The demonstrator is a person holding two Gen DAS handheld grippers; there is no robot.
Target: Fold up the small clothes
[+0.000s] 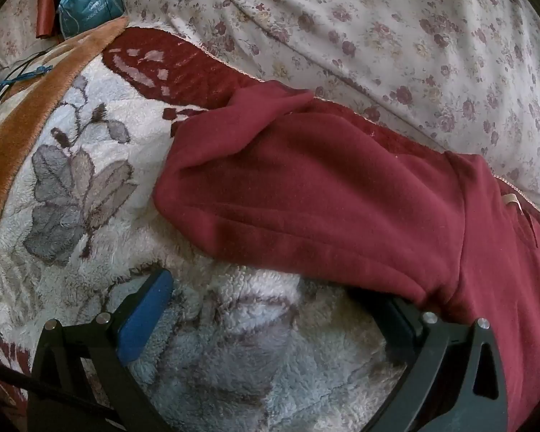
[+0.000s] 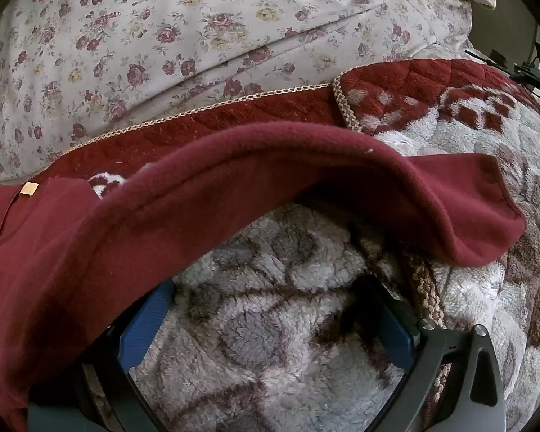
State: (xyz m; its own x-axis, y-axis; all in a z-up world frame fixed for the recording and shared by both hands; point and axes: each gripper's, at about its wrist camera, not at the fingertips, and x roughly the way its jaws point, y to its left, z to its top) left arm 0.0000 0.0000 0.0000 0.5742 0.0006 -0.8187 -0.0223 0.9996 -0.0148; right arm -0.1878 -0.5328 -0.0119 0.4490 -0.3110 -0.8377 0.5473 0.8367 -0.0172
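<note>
**Maroon fleece on a plush blanket, both grippers spread wide**

Fleecy white pile with grey leaf motifs and a dark red border makes up the plush blanket (image 1: pixel 100 165) in the left wrist view; a rust-brown blanket edge (image 1: pixel 25 115) overlaps it at the left. Beyond the blanket's braided hem lies a rose-print sheet (image 1: pixel 396 28). In the far upper-left corner sits one teal bag (image 1: pixel 88 5) with pale printing too small to read, beside one red wrapped item (image 1: pixel 45 0), and thin blue cords (image 1: pixel 14 79) trail across the brown edge. One maroon garment (image 1: pixel 324 194) lies across the blanket from centre to right, one sleeve folded back at its top, a small cream tag (image 1: pixel 511 199) near its right end. The left gripper (image 1: pixel 273 327) is spread wide over bare pile; its right finger is partly covered by the garment's hem, its blue pad (image 1: pixel 145 318) clear of it.

In the right wrist view the same maroon garment (image 2: pixel 162 216) arches over the plush blanket (image 2: pixel 270 324), a sleeve end (image 2: pixel 482 201) resting at the right and a small tan label (image 2: pixel 28 188), blank as far as can be read, at the left. The rose-print sheet (image 2: pixel 162 36) fills the background; dark equipment shows at the far right edge. The right gripper (image 2: pixel 270 320) is wide apart, holding nothing, with cloth draped over its left finger (image 2: pixel 145 324).
</note>
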